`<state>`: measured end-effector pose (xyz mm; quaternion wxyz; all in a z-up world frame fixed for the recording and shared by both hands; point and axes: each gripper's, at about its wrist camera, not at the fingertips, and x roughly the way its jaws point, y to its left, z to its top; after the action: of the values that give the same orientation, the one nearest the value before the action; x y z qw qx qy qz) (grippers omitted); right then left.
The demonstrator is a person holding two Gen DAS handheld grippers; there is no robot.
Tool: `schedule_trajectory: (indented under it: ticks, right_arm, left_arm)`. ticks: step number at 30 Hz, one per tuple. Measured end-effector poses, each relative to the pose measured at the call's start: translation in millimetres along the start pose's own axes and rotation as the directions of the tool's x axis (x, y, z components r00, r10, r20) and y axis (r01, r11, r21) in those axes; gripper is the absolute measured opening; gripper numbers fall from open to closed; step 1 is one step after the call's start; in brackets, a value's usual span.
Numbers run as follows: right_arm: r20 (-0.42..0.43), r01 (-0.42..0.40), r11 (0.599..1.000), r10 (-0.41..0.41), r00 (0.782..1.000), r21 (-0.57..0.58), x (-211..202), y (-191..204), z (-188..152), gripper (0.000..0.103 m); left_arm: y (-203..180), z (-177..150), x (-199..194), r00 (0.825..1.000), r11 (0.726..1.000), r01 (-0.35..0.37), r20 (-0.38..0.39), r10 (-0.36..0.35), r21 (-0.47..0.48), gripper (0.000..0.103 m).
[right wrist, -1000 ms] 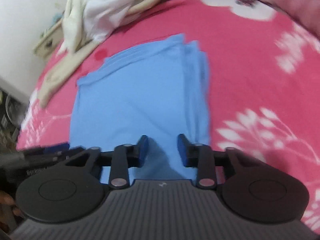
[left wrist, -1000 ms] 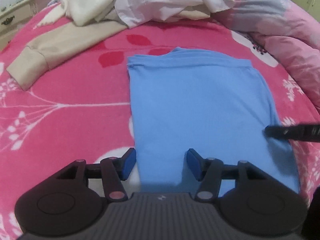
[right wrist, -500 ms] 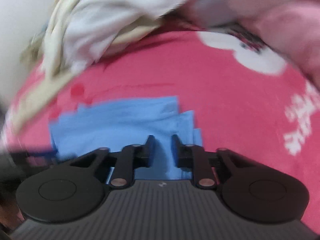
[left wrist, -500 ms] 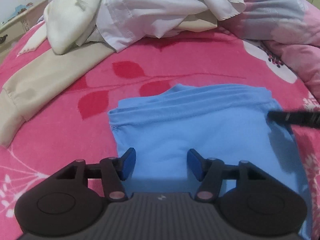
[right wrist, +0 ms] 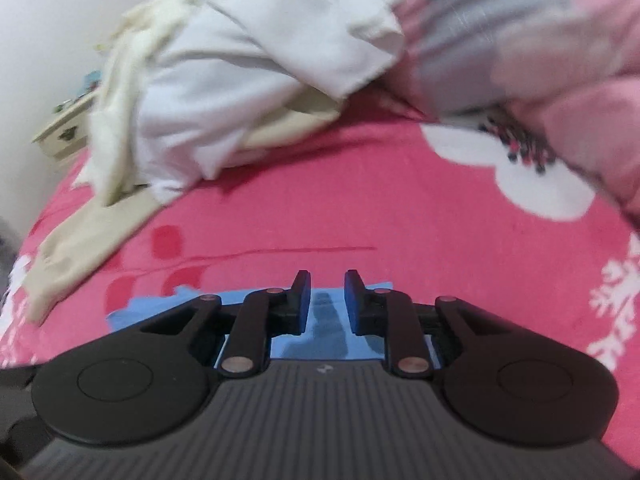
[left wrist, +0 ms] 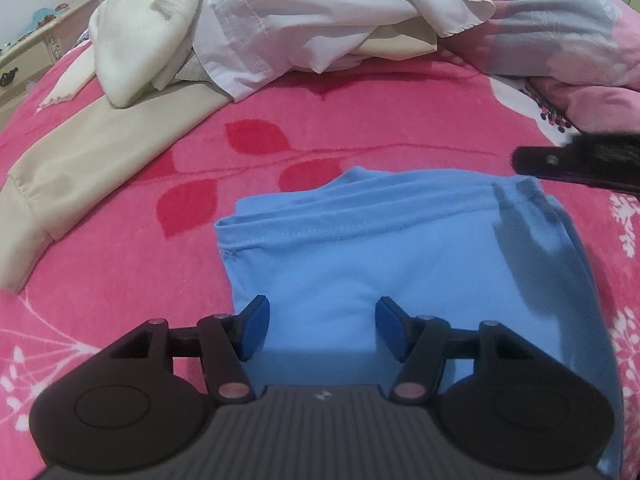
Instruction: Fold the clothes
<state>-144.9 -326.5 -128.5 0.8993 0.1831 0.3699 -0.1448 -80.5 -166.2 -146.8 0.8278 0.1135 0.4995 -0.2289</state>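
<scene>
We find the blue garment lying flat on the pink floral blanket, directly ahead of and beneath both tools. It is folded into a compact, layered rectangle. Its stitched hem edges are stacked along the far side, and they run across our view from left to right.

The left gripper hangs over the near half of the garment with its blue pads spread wide. They hold nothing; smooth cloth shows between them. The right gripper stands over the far right corner, near the stacked hems. Its jaws are drawn close but a gap remains, and blue cloth shows through it. We cannot tell whether the tips touch the fabric. In the left view its dark finger reaches in from the right, just above that corner.

We judge the right tool the nearer to the hem edge, which any further fold or lift would turn on.

The garment looks soft and thin, free of large wrinkles, with a slight ripple at its left hem end. A pile of white and beige clothes lies well beyond it, apparently unfolded.
</scene>
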Motion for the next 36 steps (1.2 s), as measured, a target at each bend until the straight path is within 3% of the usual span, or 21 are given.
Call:
schedule_trajectory:
  ticks: [4,8,13,17,21,25,36]
  right_arm:
    - [-0.062,-0.048,0.997,0.045,0.997,-0.053,1,6,-8,0.018]
    - [-0.097,0.008,1.000,-0.009,0.995,-0.004,21,-4,-6,0.018]
    - [-0.049,-0.016,1.000,0.015,0.999,-0.010,-22,-7,-14,0.018]
    - [-0.080,-0.057,0.998,0.055,0.995,-0.017,-53,-5,-41,0.019]
    - [-0.120,-0.048,0.998,0.044,0.992,-0.031,-54,-3,-70,0.019]
    - [-0.095,-0.014,0.998,0.009,0.995,-0.055,-47,-4,-84,0.019]
    - [-0.085,-0.036,0.997,0.029,0.996,-0.075,-40,-8,-91,0.018]
  left_arm:
    - [-2,0,-2,1.000,1.000,-0.011,0.000,0.011,0.009,0.061]
    - [-4,-2,-10,1.000,1.000,-0.028,0.005,0.028,0.013,0.061]
    - [-5,-19,-43,0.999,0.999,-0.021,0.043,0.020,0.036,0.061]
    - [-9,-49,-63,1.000,0.999,-0.007,0.017,0.006,0.051,0.061]
    - [-17,-73,-61,0.999,0.999,-0.013,-0.052,0.015,0.034,0.061]
    - [-25,-82,-64,0.997,0.998,-0.055,-0.043,0.057,0.037,0.061]
    - [-34,-84,-64,0.992,0.991,-0.113,-0.045,0.117,0.077,0.067]
